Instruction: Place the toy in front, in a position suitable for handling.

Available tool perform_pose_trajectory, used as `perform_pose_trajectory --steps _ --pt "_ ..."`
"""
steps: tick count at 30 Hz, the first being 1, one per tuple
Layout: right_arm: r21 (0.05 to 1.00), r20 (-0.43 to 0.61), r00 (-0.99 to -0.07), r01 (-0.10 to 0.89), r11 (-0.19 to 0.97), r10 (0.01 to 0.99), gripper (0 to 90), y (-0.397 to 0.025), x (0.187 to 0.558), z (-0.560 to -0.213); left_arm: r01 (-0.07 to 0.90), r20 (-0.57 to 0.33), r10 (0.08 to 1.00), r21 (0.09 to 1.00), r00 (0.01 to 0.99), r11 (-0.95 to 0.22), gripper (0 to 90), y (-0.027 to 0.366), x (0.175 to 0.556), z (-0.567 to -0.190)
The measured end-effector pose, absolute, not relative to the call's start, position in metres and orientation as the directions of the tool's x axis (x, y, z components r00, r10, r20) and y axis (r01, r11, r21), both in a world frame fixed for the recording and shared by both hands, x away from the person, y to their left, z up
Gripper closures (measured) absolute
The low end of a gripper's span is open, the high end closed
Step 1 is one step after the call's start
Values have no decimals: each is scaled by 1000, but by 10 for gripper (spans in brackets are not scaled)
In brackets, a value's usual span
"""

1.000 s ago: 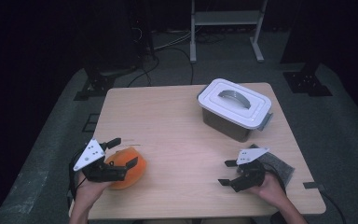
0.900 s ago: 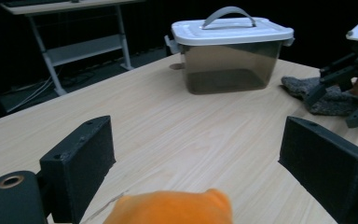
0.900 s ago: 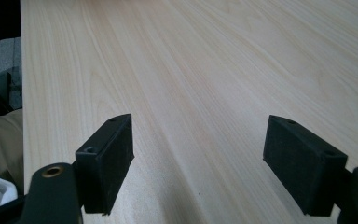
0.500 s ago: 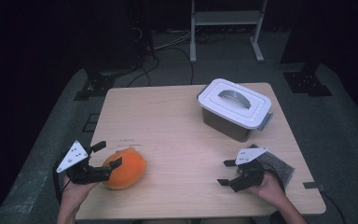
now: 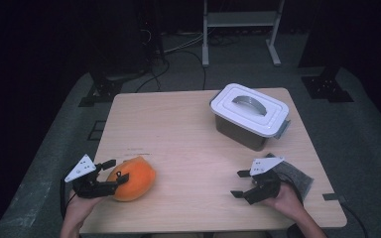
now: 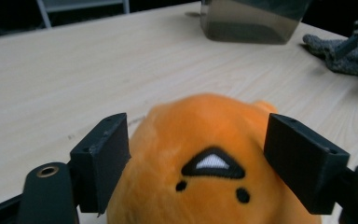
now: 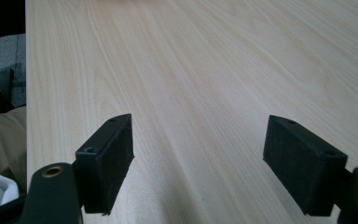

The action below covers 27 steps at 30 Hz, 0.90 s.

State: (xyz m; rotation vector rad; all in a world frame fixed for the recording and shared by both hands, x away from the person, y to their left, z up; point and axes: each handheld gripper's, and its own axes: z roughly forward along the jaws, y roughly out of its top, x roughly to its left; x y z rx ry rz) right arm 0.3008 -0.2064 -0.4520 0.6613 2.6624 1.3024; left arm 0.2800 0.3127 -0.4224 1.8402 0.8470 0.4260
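The orange plush toy [image 5: 131, 178] lies near the front left corner of the table [image 5: 188, 144], between the spread jaws of the left gripper [image 5: 110, 174]. The left gripper view shows what the high view cannot: a small stitched face on the plush toy [image 6: 212, 168] (a black triangle with a white centre above two black dots) turned toward the camera, with the jaws standing wide on either side; whether they touch the fabric I cannot tell. The toy is rounded, soft and bright orange.

From above, a white-lidded grey container [image 5: 250, 116] sits at the far right of the table, well apart from the toy. The right gripper [image 5: 241, 183] rests near the front right, jaws apart on nothing, just beside a grey cloth [image 5: 295, 176]. Its own view looks along bare wood [image 7: 214, 70].
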Motion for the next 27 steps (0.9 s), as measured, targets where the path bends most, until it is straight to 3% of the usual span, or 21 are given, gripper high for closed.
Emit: perform_pose_trajectory --steps 6,11,20,27 --pt "773 86 -902 329 542 423 230 -206 300 -451 415 -143 686 875 714 -249 271 307 282 -435" --pt "780 75 -901 320 537 428 235 -207 299 -450 396 -77 677 857 732 -331 442 296 278 -438" --pt "812 90 -891 324 485 444 235 -214 299 -445 358 -2 687 854 727 -377 624 291 274 -429" --pt "829 111 -888 331 451 447 236 -219 299 -443 340 12 692 865 722 -369 652 286 275 -418"
